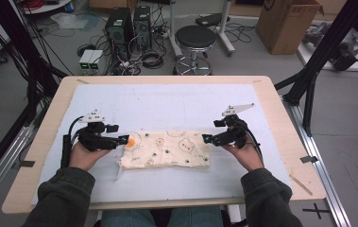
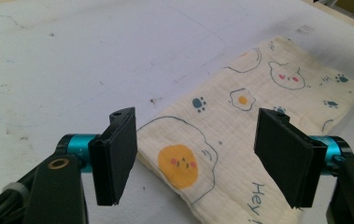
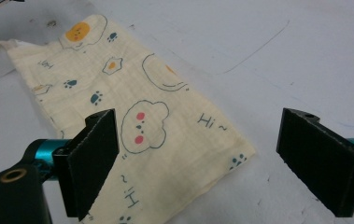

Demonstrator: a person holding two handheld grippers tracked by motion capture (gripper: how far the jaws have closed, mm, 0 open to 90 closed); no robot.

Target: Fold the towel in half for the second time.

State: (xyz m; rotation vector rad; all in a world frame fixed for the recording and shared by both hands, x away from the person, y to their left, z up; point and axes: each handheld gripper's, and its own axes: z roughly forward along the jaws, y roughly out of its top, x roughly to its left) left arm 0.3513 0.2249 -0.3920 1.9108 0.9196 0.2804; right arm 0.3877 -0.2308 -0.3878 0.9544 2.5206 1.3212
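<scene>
While flat on the table (image 1: 167, 101), folded cloth (image 1: 167, 150) between wide-open, empty left gripper (image 1: 123, 140) and right gripper (image 1: 208, 138).

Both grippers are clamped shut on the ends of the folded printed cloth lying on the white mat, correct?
Not quite. The folded printed cloth does lie on the white mat, but both grippers are open. The left gripper view and the right gripper view show the jaws spread apart above the cloth's ends, pressing on nothing.

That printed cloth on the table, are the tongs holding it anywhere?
No. The left tongs and the right tongs stand open just above each end of the cloth, gripping nothing.
</scene>
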